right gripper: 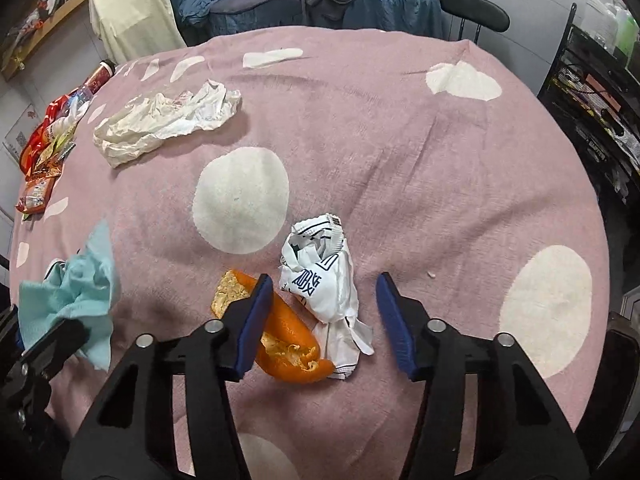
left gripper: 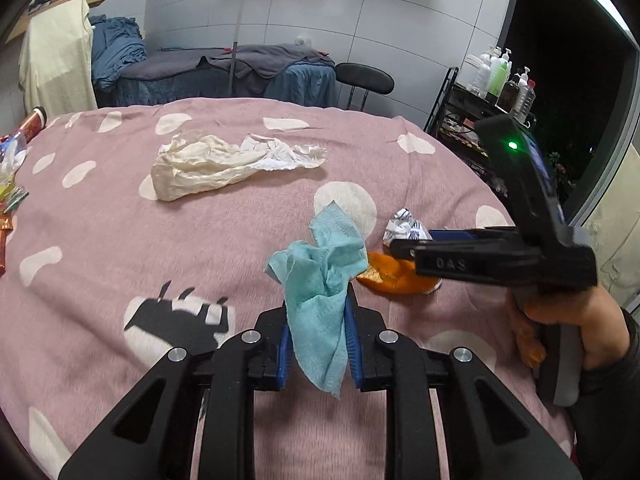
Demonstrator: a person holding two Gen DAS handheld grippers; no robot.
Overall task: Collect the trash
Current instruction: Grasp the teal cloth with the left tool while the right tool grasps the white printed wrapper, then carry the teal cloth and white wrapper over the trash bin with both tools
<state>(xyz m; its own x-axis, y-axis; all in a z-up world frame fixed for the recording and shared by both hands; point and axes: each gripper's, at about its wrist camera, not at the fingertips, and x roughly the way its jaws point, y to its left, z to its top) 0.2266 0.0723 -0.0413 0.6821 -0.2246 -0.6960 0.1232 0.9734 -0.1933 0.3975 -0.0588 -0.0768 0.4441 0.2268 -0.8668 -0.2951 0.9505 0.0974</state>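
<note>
The left gripper pinches a crumpled teal tissue, whose lower part hides its pads. The right gripper, jaws apart, straddles a crumpled white wrapper and partly covers an orange peel on the pink blanket. Farther back lies a cream plastic bag.

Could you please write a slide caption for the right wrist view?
Right tool open over the crumpled white wrapper and orange peel on the pink blanket.
</note>
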